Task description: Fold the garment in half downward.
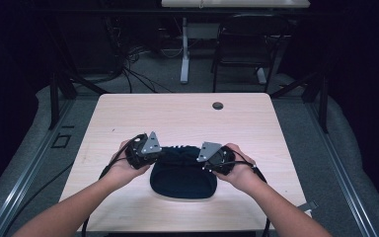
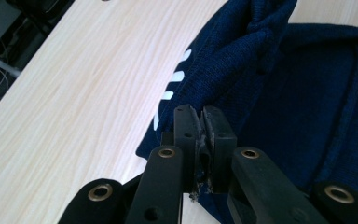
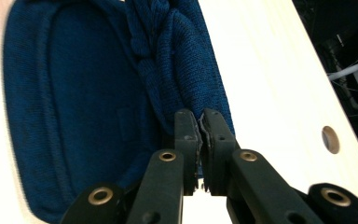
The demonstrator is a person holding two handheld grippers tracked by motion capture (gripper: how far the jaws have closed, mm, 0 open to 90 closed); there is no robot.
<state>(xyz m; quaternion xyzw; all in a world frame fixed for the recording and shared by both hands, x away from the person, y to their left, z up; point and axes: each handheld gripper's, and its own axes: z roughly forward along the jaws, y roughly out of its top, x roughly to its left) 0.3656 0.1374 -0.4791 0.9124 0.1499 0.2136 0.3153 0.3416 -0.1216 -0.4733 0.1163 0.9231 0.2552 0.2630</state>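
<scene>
Low on the table (image 1: 128, 113), at centre frame of the high view: dark blue knit hat (image 1: 182, 177), lying flat, upper edge lifted. Left claw (image 1: 159, 154) pressed together, pinching the hat's upper left edge (image 2: 214, 88); white stripes beside the pinch. Right claw (image 1: 202, 159) likewise closed on the upper right edge (image 3: 186, 79). Round hole (image 1: 217, 105) near the table's far edge.

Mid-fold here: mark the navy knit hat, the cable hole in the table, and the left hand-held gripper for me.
navy knit hat (image 1: 182, 178), high view, on its flat lower body.
cable hole (image 1: 217, 105), high view, on the dark round grommet in the table.
left hand-held gripper (image 2: 204, 122), left gripper view, between its fingertips, pinching the hat's edge.
</scene>
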